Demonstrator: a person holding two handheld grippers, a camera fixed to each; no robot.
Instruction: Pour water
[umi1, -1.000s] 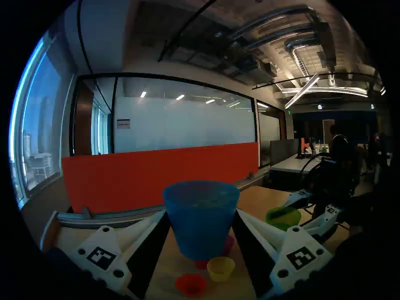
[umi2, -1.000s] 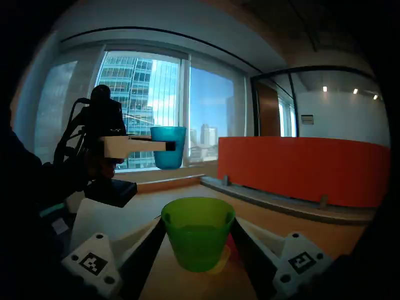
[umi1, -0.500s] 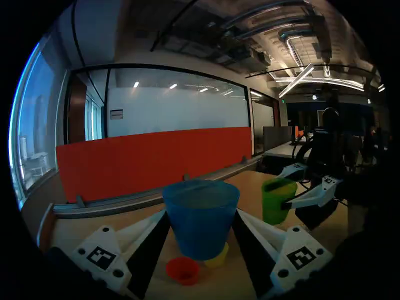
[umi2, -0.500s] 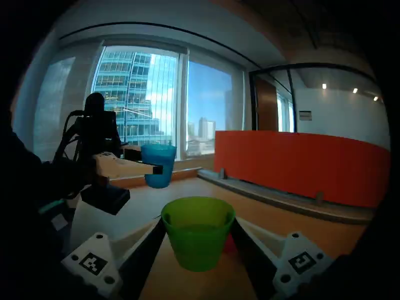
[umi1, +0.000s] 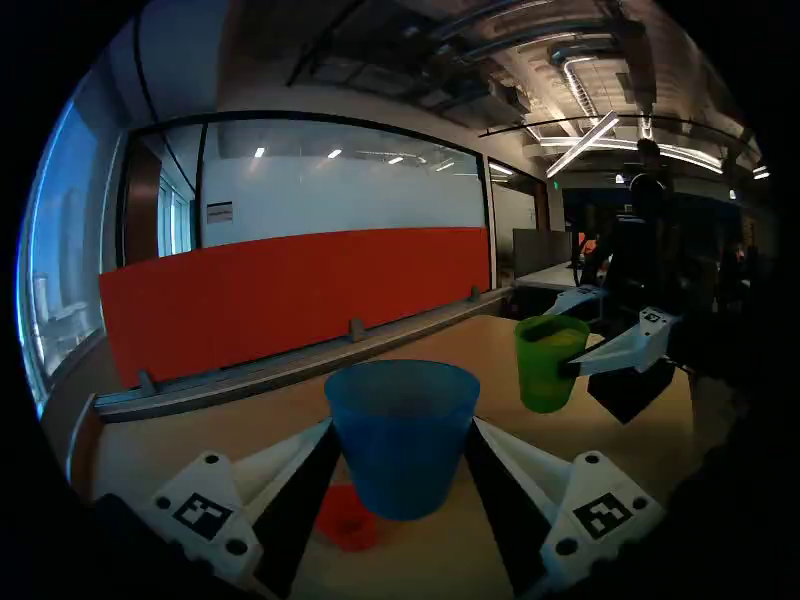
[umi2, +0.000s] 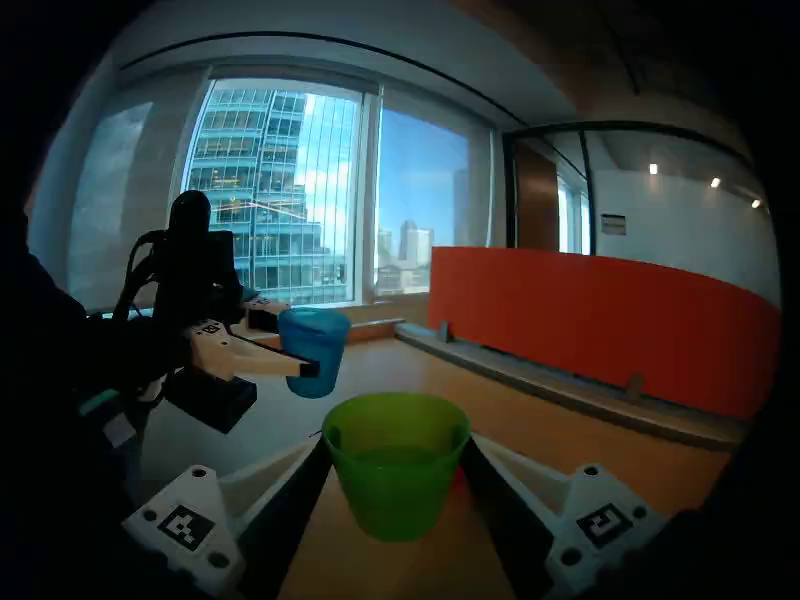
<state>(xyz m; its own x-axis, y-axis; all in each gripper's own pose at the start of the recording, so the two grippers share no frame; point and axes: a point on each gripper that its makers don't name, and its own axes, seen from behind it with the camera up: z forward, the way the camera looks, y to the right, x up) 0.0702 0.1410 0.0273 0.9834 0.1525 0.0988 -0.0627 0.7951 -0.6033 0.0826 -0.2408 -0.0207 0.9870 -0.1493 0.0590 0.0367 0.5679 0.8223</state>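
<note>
Wooden worktop (umi1: 440, 352) is lying below us; our left claw (umi1: 402, 428) is clamping the blue cup (umi1: 402, 455), our right claw (umi2: 397, 445) is clamping the green cup (umi2: 397, 485); both are hanging upright and apart; we are judging the pouring not yet begun.

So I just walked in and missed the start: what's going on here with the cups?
A person holds a gripper in each hand above a wooden table. The left gripper is shut on a blue cup, and the right gripper is shut on a green cup. Both cups are upright and held apart, so no pouring is under way yet. A small red cup sits on the table below the blue one.
</note>
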